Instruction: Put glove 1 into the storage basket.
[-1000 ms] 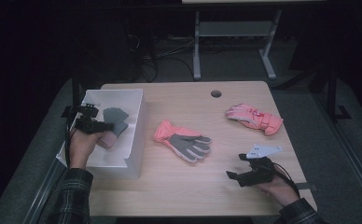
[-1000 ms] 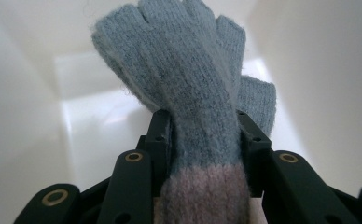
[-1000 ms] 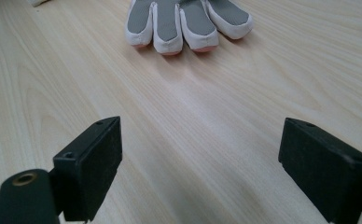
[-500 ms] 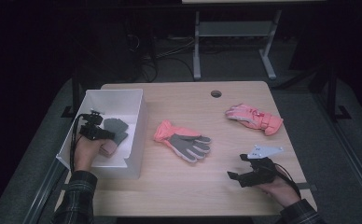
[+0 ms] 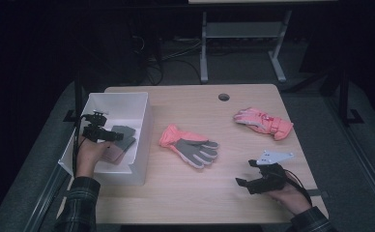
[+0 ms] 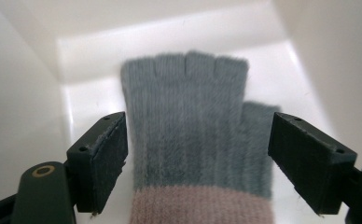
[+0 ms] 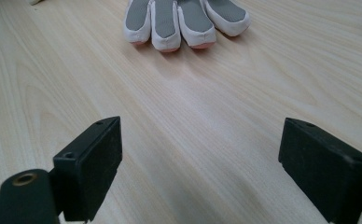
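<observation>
Glove [image 6: 193, 135], grey knit, lies in the white bin [image 5: 142, 104], fingers pointing away between your left tongs [image 6: 195, 161], whose jaws have just opened off it. Right tongs [image 7: 202, 163] gape, empty, over the counter [image 7: 207, 107], nearer the grey-palmed glove [image 7: 186, 18].

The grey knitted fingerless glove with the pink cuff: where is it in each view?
High view: grey knitted fingerless glove lies inside the white plastic bin, left of centre.
Left gripper view: centre, between open jaws.
Right gripper view: not in it.
Shared landmark: the bin's white walls.
</observation>
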Available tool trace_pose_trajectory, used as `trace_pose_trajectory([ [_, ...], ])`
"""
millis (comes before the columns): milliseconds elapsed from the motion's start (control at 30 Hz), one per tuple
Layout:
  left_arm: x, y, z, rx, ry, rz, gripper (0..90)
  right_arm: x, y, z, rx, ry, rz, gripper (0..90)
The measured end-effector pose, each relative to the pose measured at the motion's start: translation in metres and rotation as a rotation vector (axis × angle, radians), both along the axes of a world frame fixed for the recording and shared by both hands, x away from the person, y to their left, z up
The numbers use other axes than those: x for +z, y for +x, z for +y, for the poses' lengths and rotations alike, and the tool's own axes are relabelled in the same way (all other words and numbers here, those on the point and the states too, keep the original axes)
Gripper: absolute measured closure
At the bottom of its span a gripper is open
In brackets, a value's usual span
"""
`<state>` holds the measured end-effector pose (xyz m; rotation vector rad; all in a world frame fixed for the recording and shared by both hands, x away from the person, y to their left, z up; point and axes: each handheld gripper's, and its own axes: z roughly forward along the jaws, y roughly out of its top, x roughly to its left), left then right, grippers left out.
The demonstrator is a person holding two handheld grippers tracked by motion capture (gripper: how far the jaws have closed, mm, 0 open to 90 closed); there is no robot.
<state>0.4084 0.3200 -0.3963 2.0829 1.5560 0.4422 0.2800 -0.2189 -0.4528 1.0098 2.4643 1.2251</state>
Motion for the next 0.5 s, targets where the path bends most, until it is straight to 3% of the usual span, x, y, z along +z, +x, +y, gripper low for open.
trace_pose_trajectory([
  [267, 0.029, -0.009, -0.005, -0.068, -0.044, -0.046, 26.3, -0.001, 0.000, 0.000, -0.004, -0.002, 0.003, 13.1],
  [367, 0.037, -0.011, -0.008, -0.096, -0.063, -0.055, 41.7, -0.001, -0.001, 0.000, -0.008, -0.003, 0.005, 13.1],
  [433, 0.051, -0.014, -0.019, -0.160, -0.098, -0.068, 57.0, -0.001, -0.002, 0.000, -0.010, -0.004, 0.008, 13.1],
  [500, 0.055, -0.014, -0.024, -0.175, -0.115, -0.074, 69.1, -0.001, -0.003, 0.000, -0.014, -0.007, 0.009, 13.1],
])
